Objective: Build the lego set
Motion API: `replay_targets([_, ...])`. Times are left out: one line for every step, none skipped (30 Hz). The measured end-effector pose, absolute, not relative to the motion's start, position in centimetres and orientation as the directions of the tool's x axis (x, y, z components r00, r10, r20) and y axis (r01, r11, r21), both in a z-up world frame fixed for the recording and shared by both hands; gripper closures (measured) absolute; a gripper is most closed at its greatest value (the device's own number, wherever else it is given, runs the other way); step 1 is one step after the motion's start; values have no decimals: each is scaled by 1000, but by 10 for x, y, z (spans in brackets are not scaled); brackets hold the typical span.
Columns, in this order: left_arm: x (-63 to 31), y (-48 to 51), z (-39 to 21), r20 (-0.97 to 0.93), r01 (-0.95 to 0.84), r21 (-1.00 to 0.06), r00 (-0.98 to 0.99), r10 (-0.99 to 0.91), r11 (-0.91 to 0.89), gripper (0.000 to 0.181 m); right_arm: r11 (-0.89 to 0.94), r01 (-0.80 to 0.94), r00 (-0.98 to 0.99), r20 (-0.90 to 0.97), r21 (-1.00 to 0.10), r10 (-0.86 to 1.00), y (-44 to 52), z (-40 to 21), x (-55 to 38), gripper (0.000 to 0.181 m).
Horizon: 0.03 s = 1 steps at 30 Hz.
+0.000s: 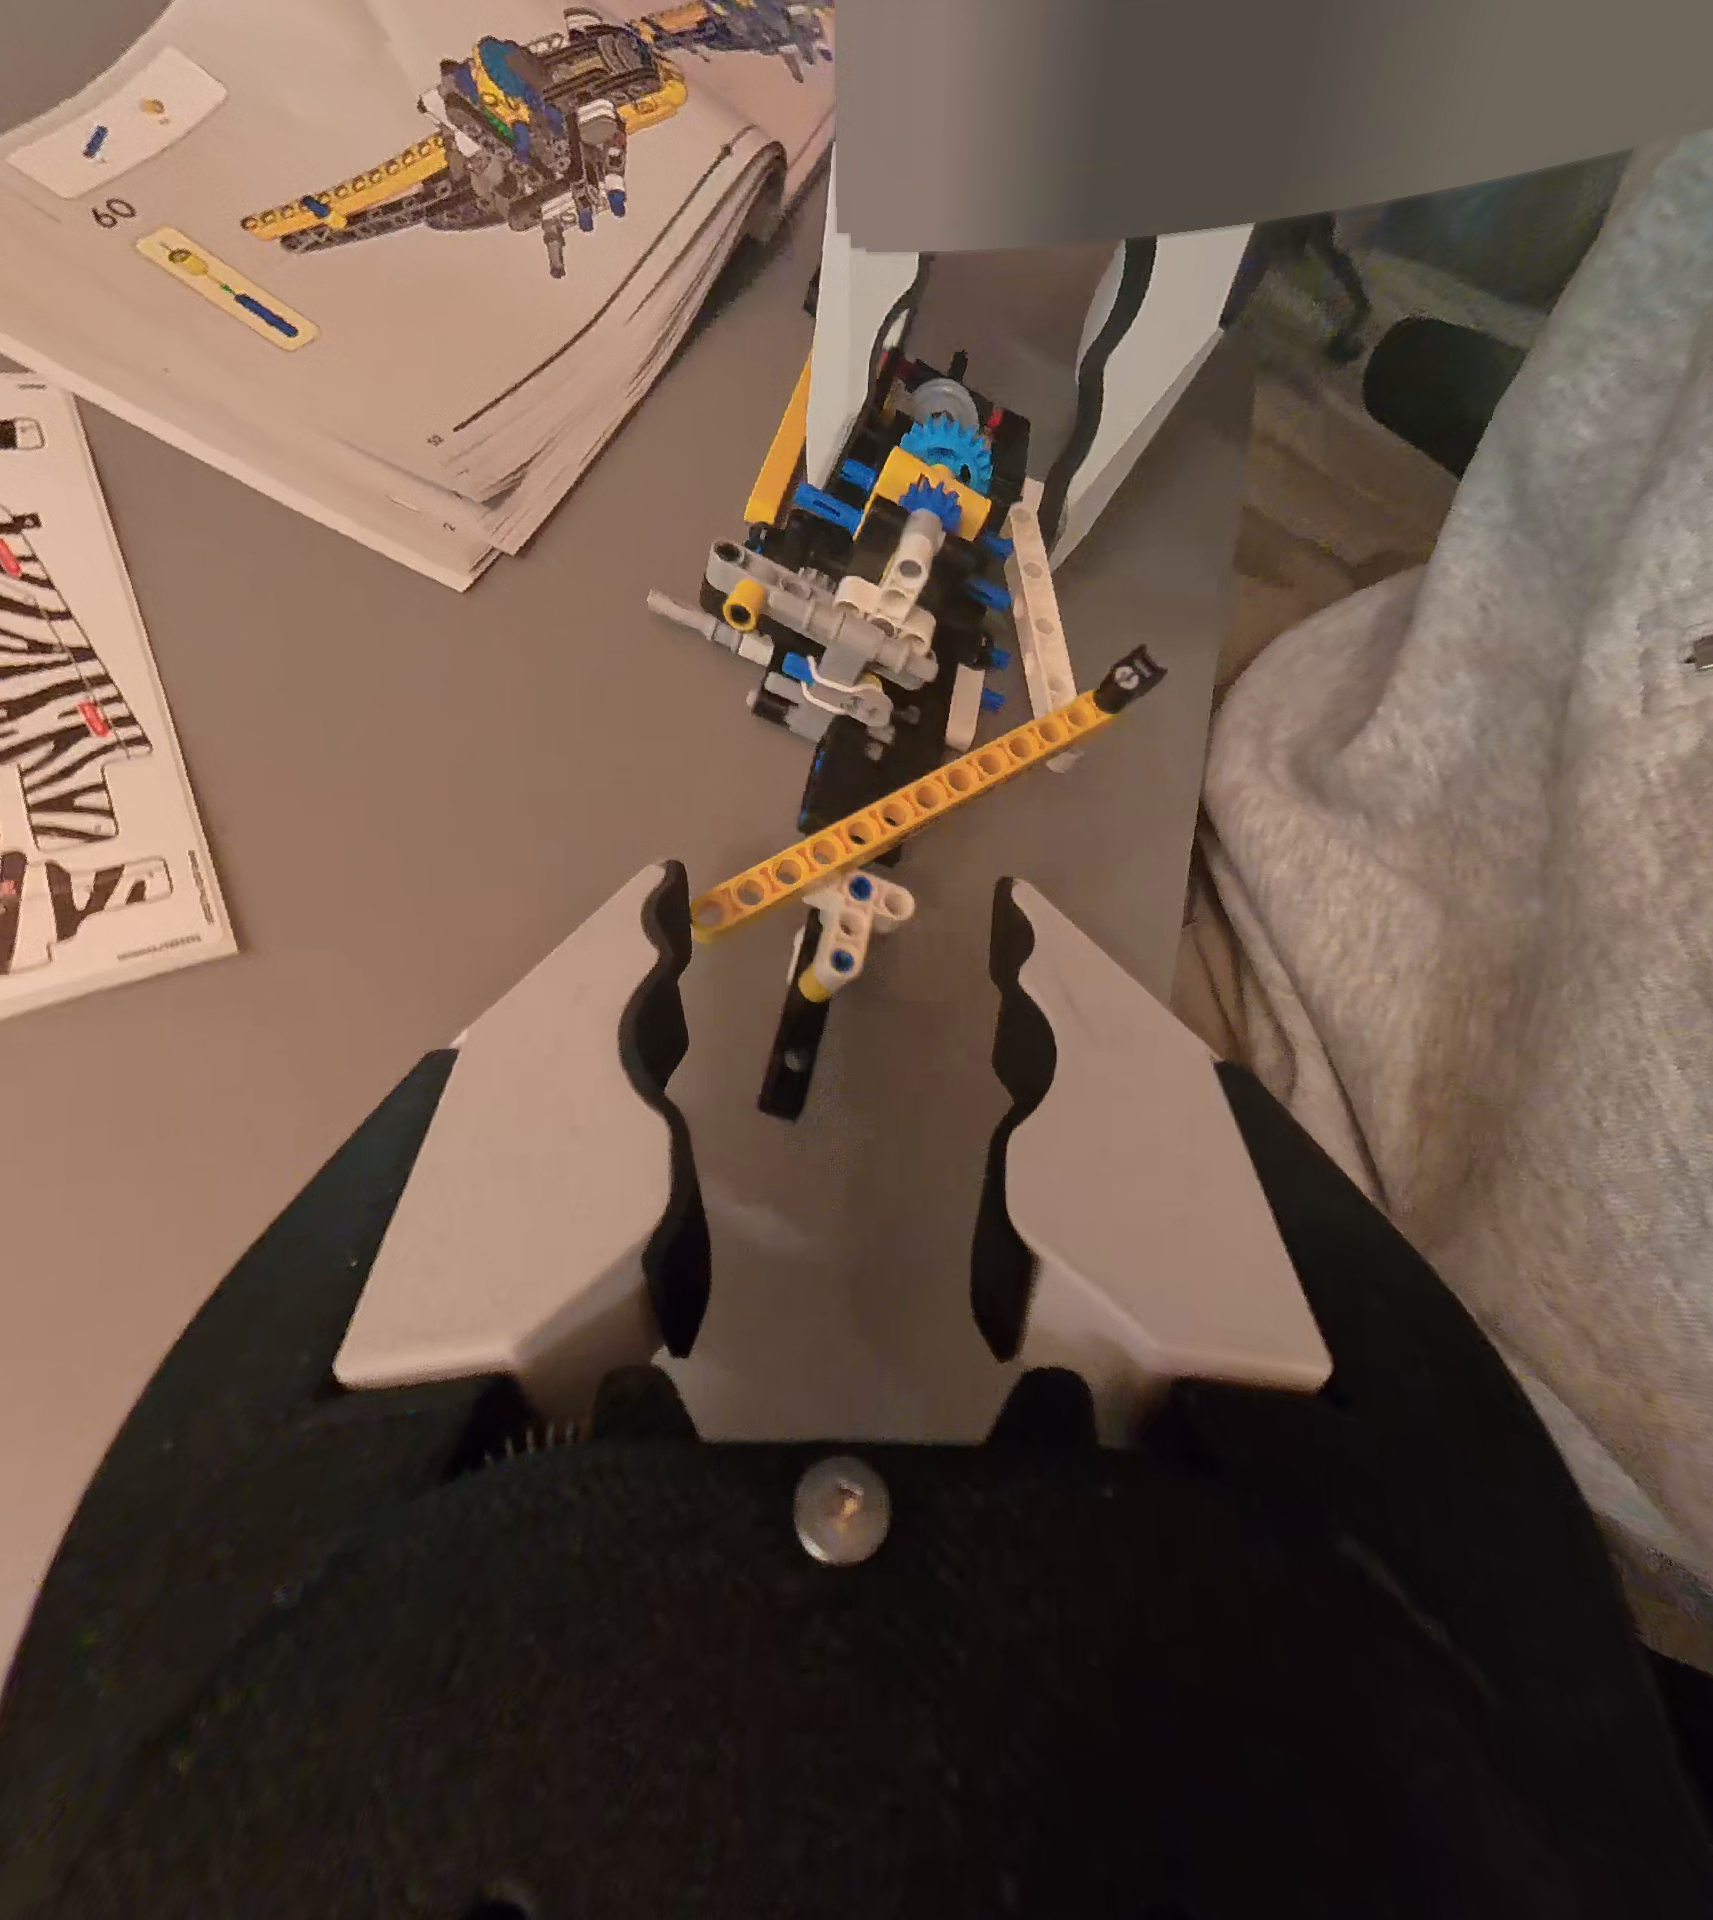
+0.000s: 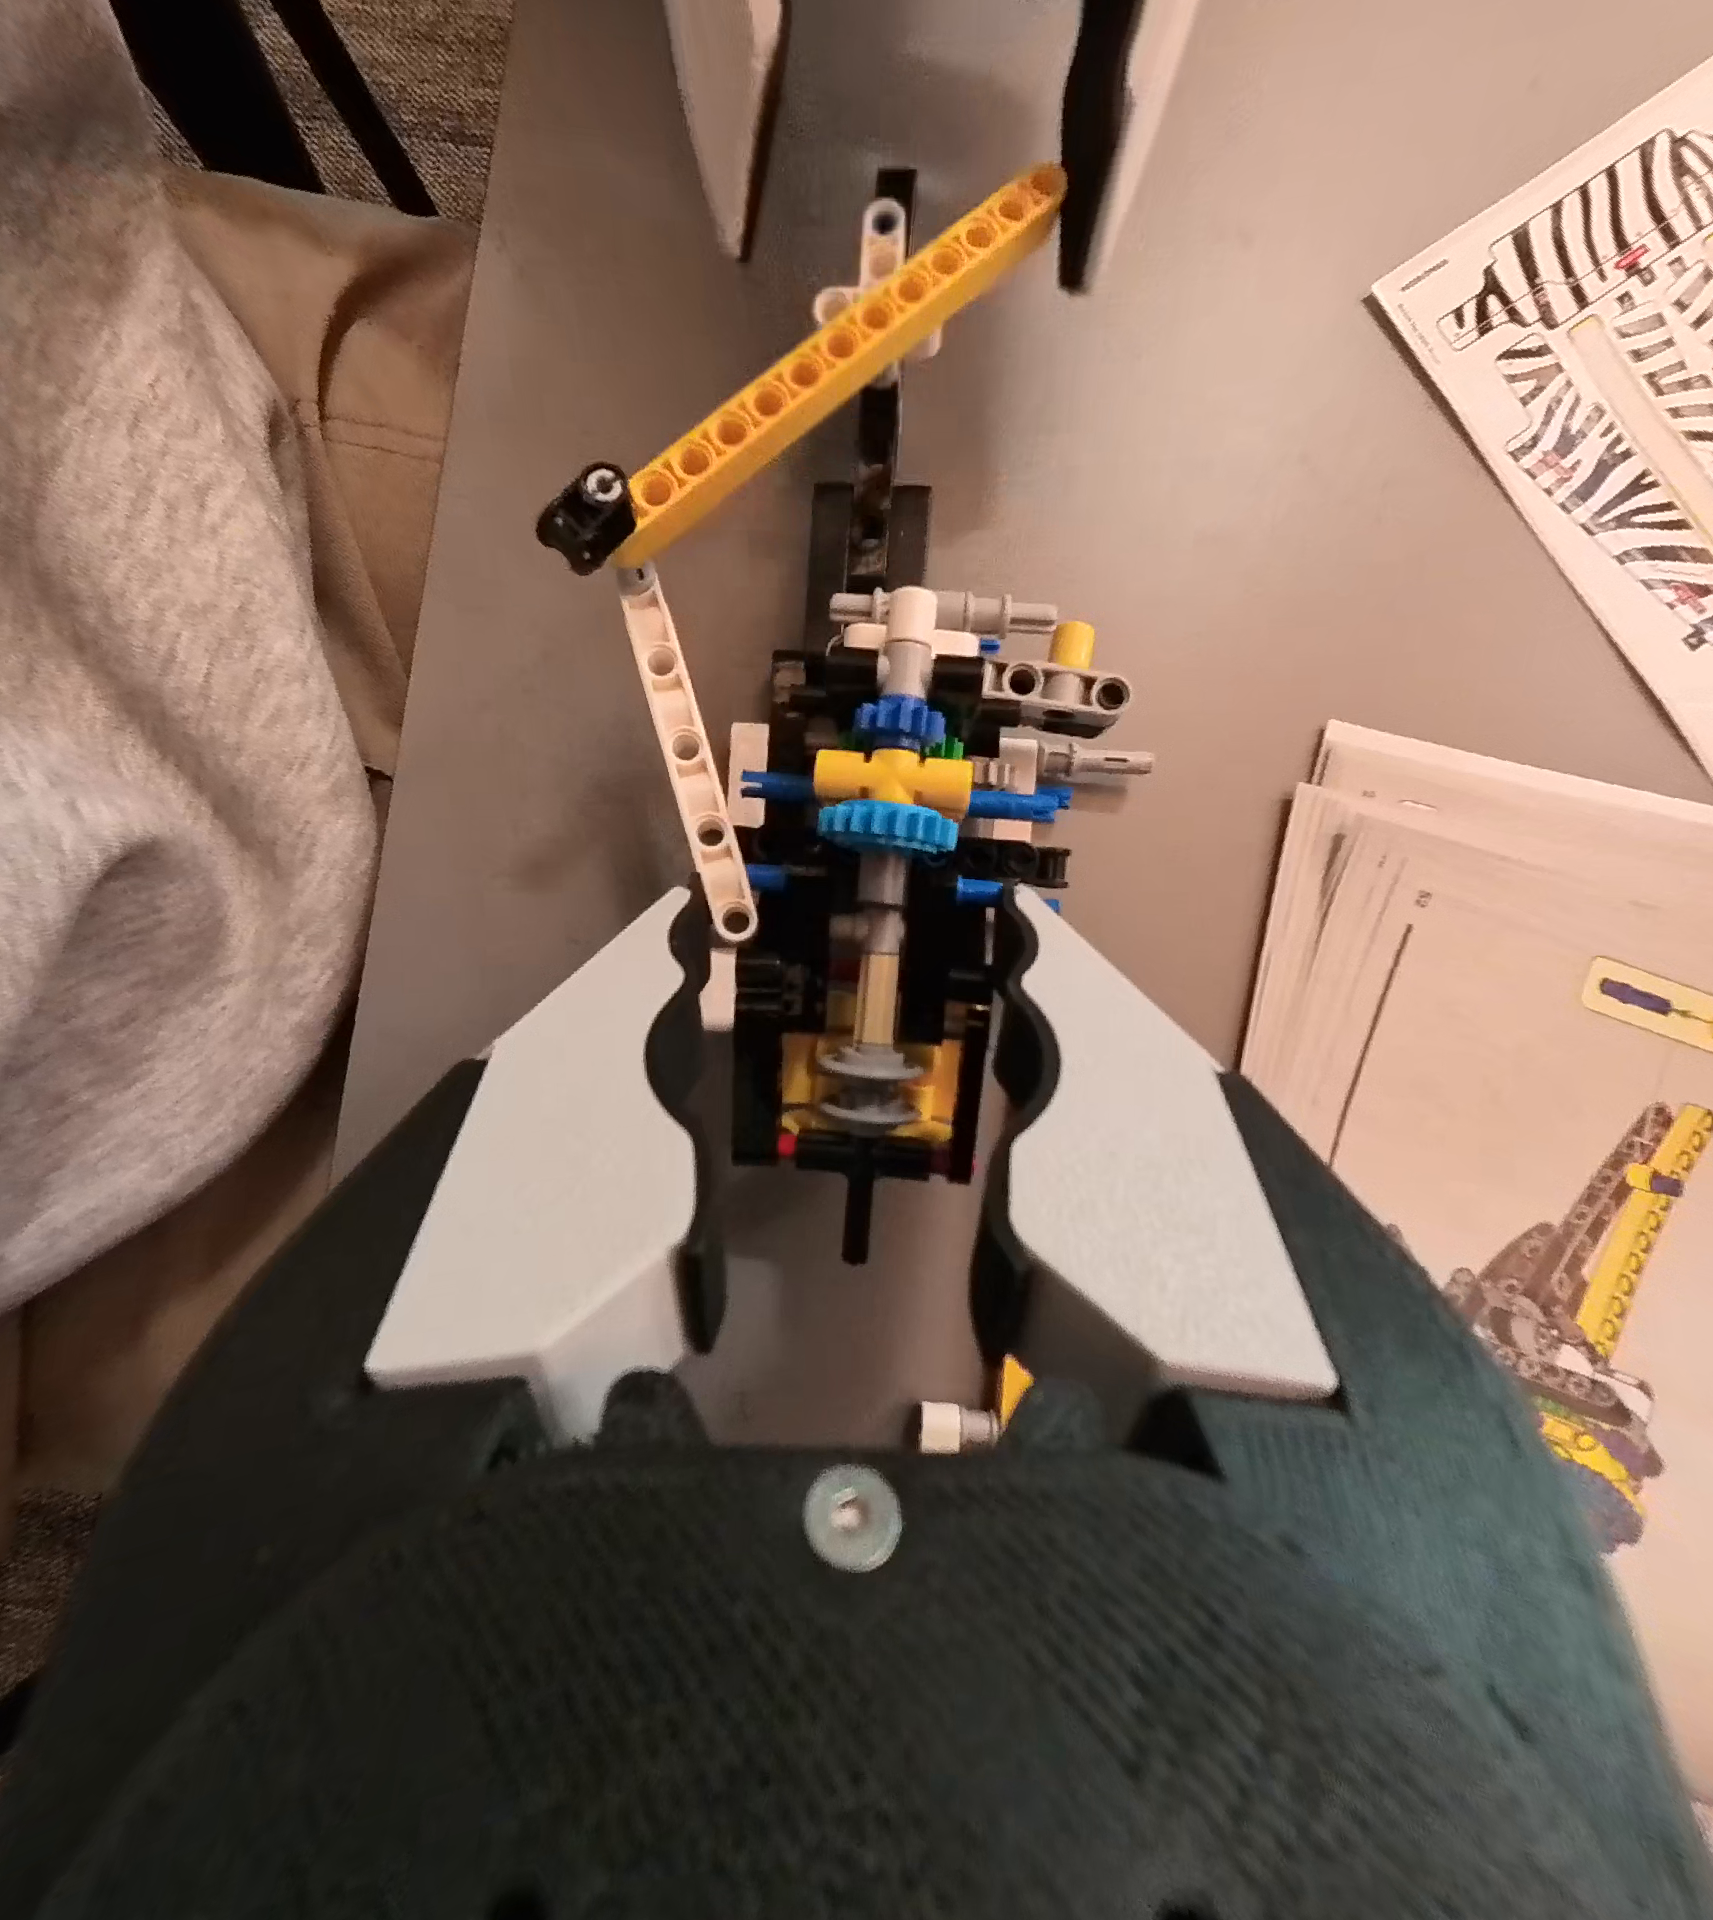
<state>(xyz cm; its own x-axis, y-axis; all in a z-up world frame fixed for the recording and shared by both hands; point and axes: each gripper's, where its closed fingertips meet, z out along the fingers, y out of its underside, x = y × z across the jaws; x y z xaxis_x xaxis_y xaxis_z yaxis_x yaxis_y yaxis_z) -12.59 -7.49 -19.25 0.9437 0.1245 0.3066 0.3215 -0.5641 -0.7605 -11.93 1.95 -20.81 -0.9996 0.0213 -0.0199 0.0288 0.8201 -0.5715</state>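
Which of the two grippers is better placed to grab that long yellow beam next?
Left, probably. The left gripper is open with the yellow beam just ahead, its end by one fingertip; the right gripper straddles the model.

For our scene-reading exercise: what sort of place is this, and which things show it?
Probably a home hobby table: a grey tabletop bears an open instruction booklet, a zebra-striped sticker sheet and a half-built Lego Technic model, with a person in a grey sweatshirt close by.

Grey table (image 1: 416, 727), grey fleece garment (image 1: 1558, 727) with zip, possibly tan trousers (image 2: 384, 343) beneath
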Motion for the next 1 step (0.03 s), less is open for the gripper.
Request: replay_targets([-124,-77,-192,309,329,-761,942,134,-559,124,819,30,-1000,-20,-573,22,20,-208,-119,128])
